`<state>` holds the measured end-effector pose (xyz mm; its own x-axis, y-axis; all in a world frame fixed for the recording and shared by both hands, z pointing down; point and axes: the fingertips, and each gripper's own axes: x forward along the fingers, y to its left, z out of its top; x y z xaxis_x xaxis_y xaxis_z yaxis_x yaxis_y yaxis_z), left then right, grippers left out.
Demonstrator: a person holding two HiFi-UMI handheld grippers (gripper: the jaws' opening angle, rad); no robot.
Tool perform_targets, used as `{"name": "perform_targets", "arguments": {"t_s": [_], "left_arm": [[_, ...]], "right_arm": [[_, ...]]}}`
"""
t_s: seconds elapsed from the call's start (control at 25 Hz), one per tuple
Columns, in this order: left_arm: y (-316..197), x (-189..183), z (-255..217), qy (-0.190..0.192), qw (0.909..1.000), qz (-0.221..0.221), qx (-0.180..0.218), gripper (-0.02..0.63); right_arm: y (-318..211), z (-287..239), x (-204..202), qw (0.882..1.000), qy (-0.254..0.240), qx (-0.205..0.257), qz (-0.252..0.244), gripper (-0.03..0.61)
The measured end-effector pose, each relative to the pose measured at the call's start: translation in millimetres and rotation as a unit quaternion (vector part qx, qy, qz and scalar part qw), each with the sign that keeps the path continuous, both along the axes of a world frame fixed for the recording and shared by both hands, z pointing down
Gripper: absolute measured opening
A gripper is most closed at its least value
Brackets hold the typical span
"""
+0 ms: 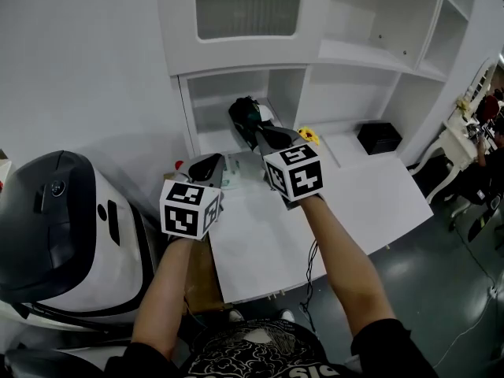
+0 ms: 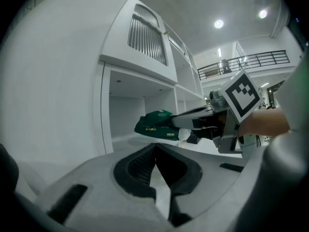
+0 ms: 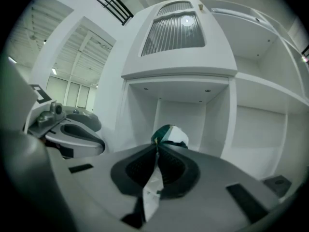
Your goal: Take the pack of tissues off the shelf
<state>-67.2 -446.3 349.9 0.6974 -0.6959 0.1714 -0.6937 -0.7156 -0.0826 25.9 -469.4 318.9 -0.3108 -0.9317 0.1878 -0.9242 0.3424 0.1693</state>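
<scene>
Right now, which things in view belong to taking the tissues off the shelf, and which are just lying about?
Part of the job:
- pack of tissues, green, clamped in the shut right gripper
- shelf cubby beside it

Just lying about:
- black box and yellow item on the desk
- white machine at left
- left gripper, shut and empty

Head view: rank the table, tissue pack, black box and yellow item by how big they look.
Largest: table.
Next: tissue pack and black box. They look alike, and the pack is partly covered, so they are not ranked.
Smallest: yellow item.
</scene>
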Motion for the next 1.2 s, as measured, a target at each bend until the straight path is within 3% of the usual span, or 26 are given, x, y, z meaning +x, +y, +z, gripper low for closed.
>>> {"name": "perform_targets", "arguments": {"t_s": [0.84, 1.2], "left_arm": [[38, 84, -14, 0.002, 0.9983, 0.056, 0.012, 0.009], [56, 138, -26, 0.013, 0.9972, 0.071, 0.017, 0.009]], "right_arm": [[86, -61, 50, 0.996, -0.006, 0.091, 0.009, 0.005], [128, -58, 110, 0.994, -0.028, 0.103, 0.026, 0.005]]}}
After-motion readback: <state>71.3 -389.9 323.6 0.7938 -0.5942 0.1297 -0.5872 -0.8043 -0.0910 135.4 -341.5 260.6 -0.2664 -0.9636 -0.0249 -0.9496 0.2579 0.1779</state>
